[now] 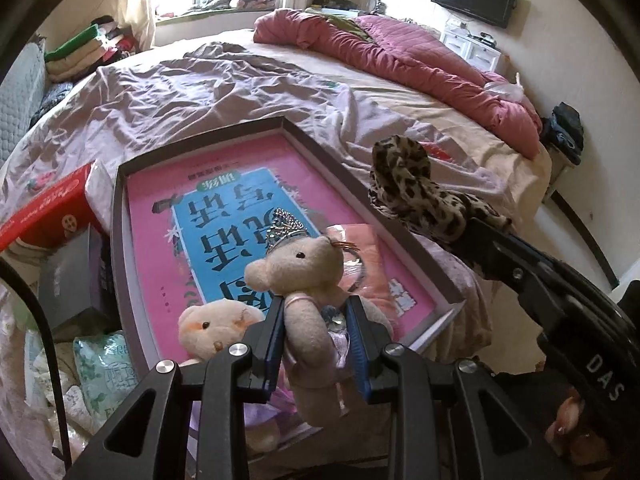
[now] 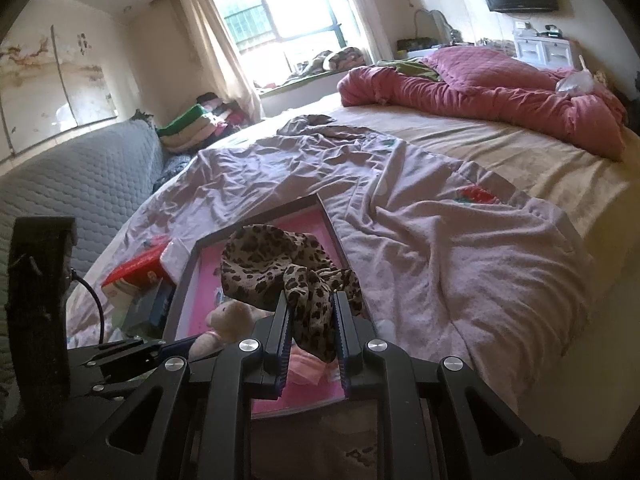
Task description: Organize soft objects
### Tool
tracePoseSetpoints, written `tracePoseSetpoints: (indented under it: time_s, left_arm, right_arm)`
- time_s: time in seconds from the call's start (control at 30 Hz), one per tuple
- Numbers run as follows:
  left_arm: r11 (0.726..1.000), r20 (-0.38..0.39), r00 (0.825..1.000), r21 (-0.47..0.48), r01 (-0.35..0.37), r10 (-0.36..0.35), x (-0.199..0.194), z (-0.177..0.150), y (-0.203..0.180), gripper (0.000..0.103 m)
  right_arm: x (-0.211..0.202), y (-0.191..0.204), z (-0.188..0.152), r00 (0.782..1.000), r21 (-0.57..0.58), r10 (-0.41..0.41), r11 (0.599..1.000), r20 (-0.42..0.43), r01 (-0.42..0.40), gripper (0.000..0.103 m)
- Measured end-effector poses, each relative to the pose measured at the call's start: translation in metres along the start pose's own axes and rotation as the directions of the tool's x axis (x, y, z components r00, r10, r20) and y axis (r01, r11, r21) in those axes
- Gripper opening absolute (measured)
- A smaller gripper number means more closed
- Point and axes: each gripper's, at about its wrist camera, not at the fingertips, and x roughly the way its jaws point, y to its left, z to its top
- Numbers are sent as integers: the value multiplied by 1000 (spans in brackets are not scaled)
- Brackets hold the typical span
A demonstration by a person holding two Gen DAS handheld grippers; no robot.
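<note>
My left gripper (image 1: pixel 314 312) is shut on a beige plush bear (image 1: pixel 308 276) that wears a small silver crown, held over a shallow grey box (image 1: pixel 120 216) with a pink and blue book in it. A second plush bear (image 1: pixel 212 328) lies at the box's near corner. My right gripper (image 2: pixel 310 308) is shut on a leopard-print cloth (image 2: pixel 276 268), held above the box's right side (image 2: pixel 332 224). The cloth (image 1: pixel 416 188) and the right gripper also show at the right of the left wrist view. The held bear (image 2: pixel 228 320) shows low left in the right wrist view.
The box lies on a rumpled lilac sheet (image 1: pixel 192 92) on a large bed. A red quilt (image 1: pixel 404 52) is heaped at the far side. A red carton (image 1: pixel 52 208) and packets lie left of the box. Folded clothes (image 1: pixel 88 52) are stacked by the window.
</note>
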Motion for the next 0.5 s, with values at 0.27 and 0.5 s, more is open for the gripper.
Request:
tracePoseSetpoints:
  time_s: [0.27,0.5]
  left_arm:
    - [1000,-25,1000,-21,1,-1,12,-5,9,30]
    - [999,-26,1000,-34,6,-7,18,-9,13,30]
  right_arm:
    - [15,6,-8,999,-25,-8,1000,-35,7,20]
    - [27,4,-16,998,-27,-27,999,-64,25,21]
